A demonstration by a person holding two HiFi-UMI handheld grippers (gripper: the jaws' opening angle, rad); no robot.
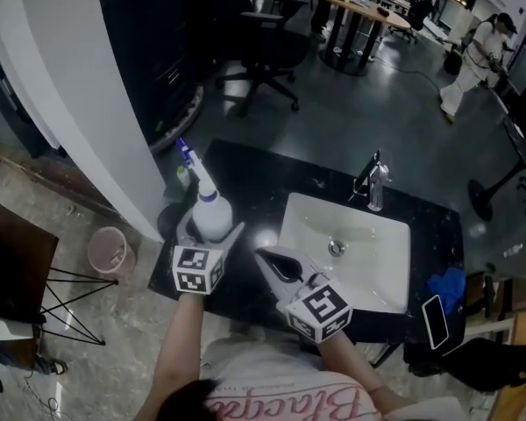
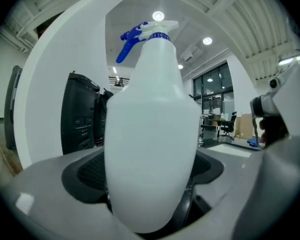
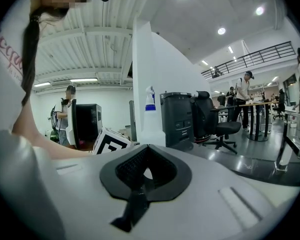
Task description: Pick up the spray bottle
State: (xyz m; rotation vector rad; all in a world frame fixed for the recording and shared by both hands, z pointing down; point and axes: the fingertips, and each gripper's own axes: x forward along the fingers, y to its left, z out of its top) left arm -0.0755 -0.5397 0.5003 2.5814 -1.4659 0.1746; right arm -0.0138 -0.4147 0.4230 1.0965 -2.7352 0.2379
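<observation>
left tongs (image 1: 213, 233): standing wide, one jaw on each side of the bottle's lower body. I'm not seeing the pads pressing yet.
spray bottle (image 2: 152, 134): sitting upright right between the left jaws, blue trigger (image 2: 132, 39) pointing away and to the left of them.
right tongs (image 1: 265, 257): jaws together, gripping nothing. Hovering just right of the left tongs, with the sink (image 1: 291, 207) further right.
risk 1: body is smooth and rounded, so a squeeze off the widest part is likely sending it sliding out forward.
risk 2: grip is landing low on a tall bottle, so it's likely tipping during the lift.
risk 3: one jaw touching first is likely nudging it across the black counter (image 1: 245, 172).
left arm: forearm reaching forward, tongs pointing nearly level, marker cube facing up.
right arm: tucked closer in, tips angling toward the bottle.
</observation>
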